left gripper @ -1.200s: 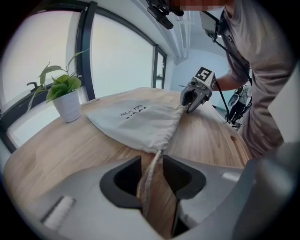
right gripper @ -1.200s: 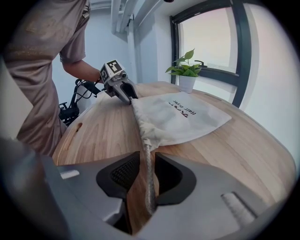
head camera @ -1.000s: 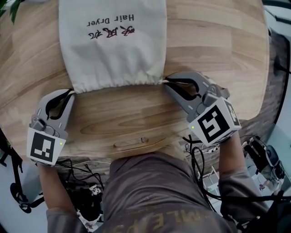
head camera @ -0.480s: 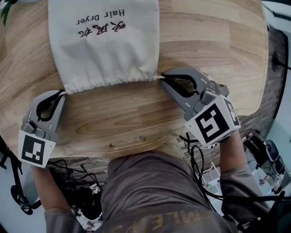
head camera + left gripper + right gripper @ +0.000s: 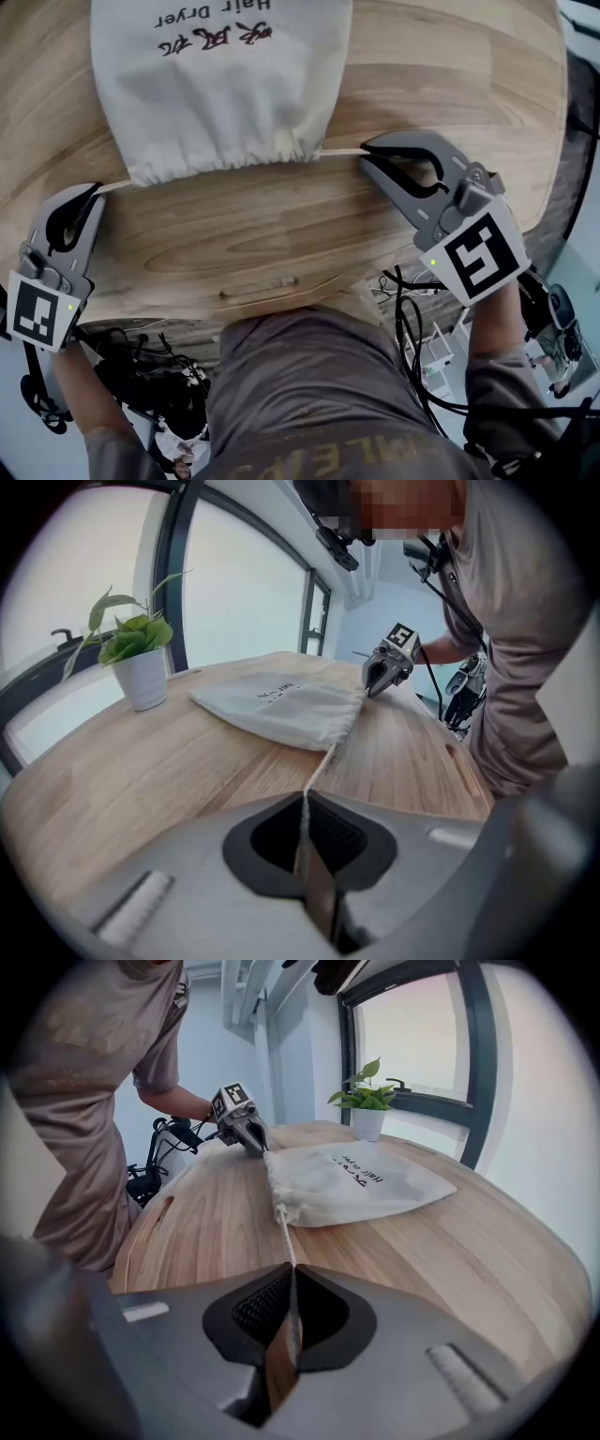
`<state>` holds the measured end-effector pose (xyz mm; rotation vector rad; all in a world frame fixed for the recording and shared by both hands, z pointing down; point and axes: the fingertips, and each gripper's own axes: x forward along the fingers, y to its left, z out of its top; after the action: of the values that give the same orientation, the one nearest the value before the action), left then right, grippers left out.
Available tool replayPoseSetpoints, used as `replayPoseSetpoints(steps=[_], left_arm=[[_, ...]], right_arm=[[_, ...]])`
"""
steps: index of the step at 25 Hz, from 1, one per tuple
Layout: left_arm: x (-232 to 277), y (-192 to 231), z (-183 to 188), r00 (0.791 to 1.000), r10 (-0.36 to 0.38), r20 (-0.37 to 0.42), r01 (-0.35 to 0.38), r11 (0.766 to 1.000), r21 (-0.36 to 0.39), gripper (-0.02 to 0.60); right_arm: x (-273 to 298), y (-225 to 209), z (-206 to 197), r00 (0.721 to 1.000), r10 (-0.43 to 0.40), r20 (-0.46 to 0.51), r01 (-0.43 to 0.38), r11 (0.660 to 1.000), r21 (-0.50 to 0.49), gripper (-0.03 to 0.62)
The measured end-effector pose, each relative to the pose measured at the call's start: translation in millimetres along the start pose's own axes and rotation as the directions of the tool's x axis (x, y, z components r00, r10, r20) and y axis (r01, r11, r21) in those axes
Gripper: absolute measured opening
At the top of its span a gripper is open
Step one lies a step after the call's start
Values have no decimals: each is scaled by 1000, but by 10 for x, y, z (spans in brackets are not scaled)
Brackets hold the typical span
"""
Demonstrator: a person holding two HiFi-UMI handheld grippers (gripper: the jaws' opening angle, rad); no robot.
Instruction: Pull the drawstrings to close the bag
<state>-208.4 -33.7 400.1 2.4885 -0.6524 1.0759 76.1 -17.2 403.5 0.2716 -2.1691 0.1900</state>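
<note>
1. The left gripper (image 5: pixel 303 797) has its jaws pressed fully together on the left drawstring (image 5: pixel 323 754). The cord enters at the tips and runs down between the pads.
2. The right gripper (image 5: pixel 292 1271) is closed just as tightly on the right drawstring (image 5: pixel 283 1227), which is pinched at the tips of its jaws.
3. Each cord runs straight and taut from the jaw tips to a corner of the bag's mouth. In the head view, the left drawstring (image 5: pixel 112 184) is short and the right drawstring (image 5: pixel 340 151) is a little longer.
4. The bag (image 5: pixel 220 84) is pale cloth and lies flat on the wooden table (image 5: pixel 234 234). Its mouth is gathered into puckers and faces the near edge, where the person (image 5: pixel 319 394) stands. Its body stretches towards the far edge, and its upper face carries dark lettering that includes "Hair Dryer".
5. In the head view, the left gripper (image 5: pixel 94 190) sits at the table's near-left edge with its body hanging past the rim. The right gripper (image 5: pixel 366 155) is over the table towards the near-right edge. The two are well apart, with the bag's mouth between them.
6. A narrow slot (image 5: pixel 258 287) is cut in the table close to the near edge, in front of the person.
7. A potted plant (image 5: pixel 136 658) stands by the table's far edge near the window, apart from the bag.
</note>
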Motion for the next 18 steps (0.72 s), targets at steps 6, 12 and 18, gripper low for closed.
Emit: replayPoseSetpoints(steps=[6,12,18], left_arm=[[78,-153,-81,1000,8,-19,-9,999,-47,6],[33,10,303,975,80,205,-60,993,-100,6],[10,20,64,995,50,83,-48,998,-29,8]], right_arm=[[-217,56,-478,1000,18,-11,-17,1000,18,35],[-285,34,-548,999,29,-18,-29,999,24,35],[-250,23,-531,1000,-10,-8,10,999,45,35]])
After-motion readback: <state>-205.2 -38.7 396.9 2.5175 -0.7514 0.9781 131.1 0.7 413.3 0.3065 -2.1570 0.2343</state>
